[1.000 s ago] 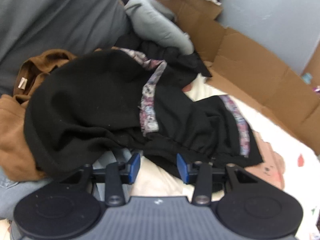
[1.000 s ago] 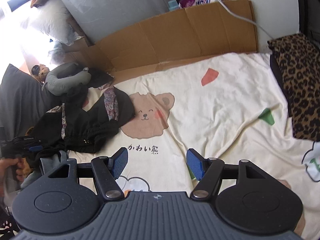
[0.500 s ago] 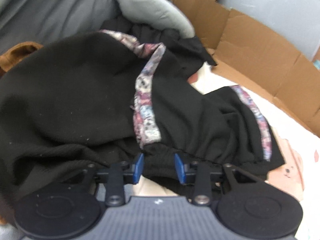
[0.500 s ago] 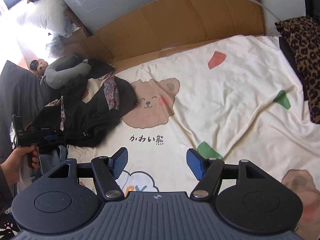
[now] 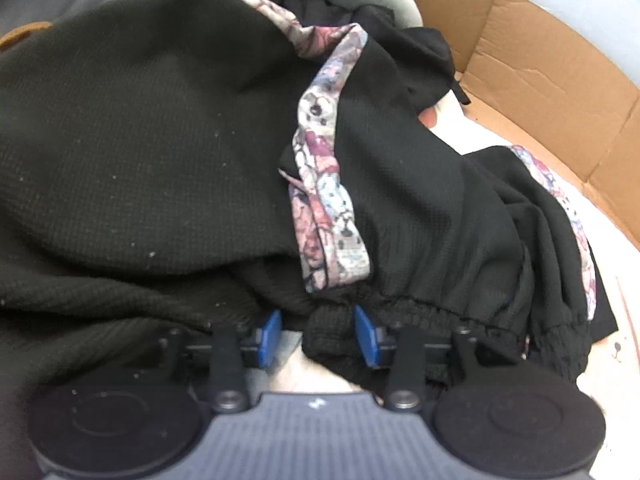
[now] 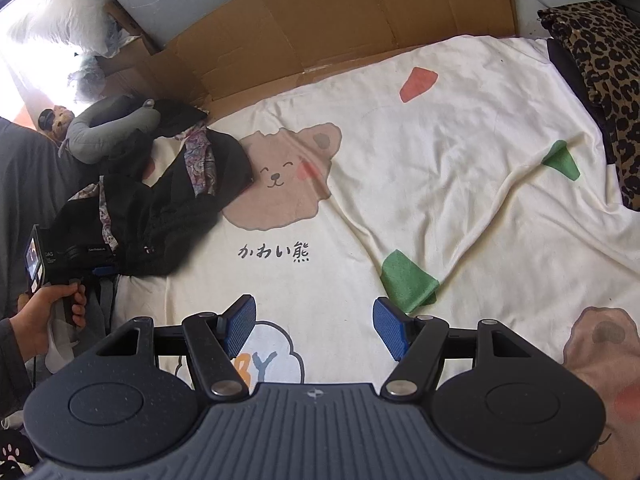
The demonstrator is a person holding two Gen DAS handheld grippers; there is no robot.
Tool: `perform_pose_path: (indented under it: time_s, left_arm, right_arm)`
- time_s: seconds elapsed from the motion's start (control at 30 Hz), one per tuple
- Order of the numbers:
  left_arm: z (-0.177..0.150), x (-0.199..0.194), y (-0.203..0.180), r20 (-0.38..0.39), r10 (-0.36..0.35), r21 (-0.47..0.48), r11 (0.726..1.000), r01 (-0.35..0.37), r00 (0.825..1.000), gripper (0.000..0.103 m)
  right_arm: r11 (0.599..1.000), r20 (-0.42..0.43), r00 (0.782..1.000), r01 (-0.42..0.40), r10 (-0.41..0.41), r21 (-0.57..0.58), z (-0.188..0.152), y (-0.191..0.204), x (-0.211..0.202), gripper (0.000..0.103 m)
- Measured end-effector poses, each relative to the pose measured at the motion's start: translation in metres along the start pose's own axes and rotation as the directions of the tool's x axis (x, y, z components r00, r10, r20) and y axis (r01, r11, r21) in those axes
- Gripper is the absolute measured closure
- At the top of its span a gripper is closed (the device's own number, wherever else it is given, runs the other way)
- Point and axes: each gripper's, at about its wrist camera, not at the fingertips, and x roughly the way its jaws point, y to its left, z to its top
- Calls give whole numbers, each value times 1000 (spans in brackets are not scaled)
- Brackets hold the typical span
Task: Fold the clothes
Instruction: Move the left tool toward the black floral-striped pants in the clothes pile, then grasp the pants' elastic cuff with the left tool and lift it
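Note:
A crumpled black garment (image 5: pixel 160 140) with floral trim (image 5: pixel 320 208) fills the left wrist view. My left gripper (image 5: pixel 318 332) is open and pushed into its near edge, with the gathered black waistband (image 5: pixel 420 312) partly between the blue pads. In the right wrist view the same garment (image 6: pixel 168 208) lies heaped at the left of the cream bear-print sheet (image 6: pixel 440 160), and a hand (image 6: pixel 40 316) holds the left gripper (image 6: pixel 100 270) against it. My right gripper (image 6: pixel 314 328) hangs open over the sheet, far from the garment, with nothing between its fingers.
Flattened cardboard (image 6: pixel 340 20) lines the wall behind the bed. A grey neck pillow (image 6: pixel 108 128) and a small plush toy (image 6: pixel 56 120) lie behind the pile. Leopard-print fabric (image 6: pixel 600 80) sits at the right edge. A brown garment (image 5: pixel 24 36) peeks out at the left.
My left gripper has pushed forward into the black garment, and the waistband now sits between its pads. The right gripper has dropped a little toward the sheet, still open.

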Motion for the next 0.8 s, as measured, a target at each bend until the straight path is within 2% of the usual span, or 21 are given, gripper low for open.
perform_pose_path:
  time_s: [0.2, 0.3, 0.5, 0.8]
  left_arm:
    - [-7, 0, 4, -28, -69, -78, 995, 66, 997, 76]
    - [-9, -4, 9, -30, -97, -116, 989, 93, 995, 87]
    - [-17, -40, 5, -17, -146, -96, 985, 144, 989, 90]
    - [-39, -115, -16, 9, -262, -38, 964, 263, 965, 91]
  right_arm:
    - [1000, 1, 1000, -5, 5, 21, -1, 5, 3, 34]
    - [1000, 6, 1000, -13, 13, 3, -1, 12, 0, 34]
    - [999, 15, 999, -41, 41, 12, -3, 21, -5, 34]
    - [995, -2, 996, -93, 93, 38, -15, 34, -6, 34]
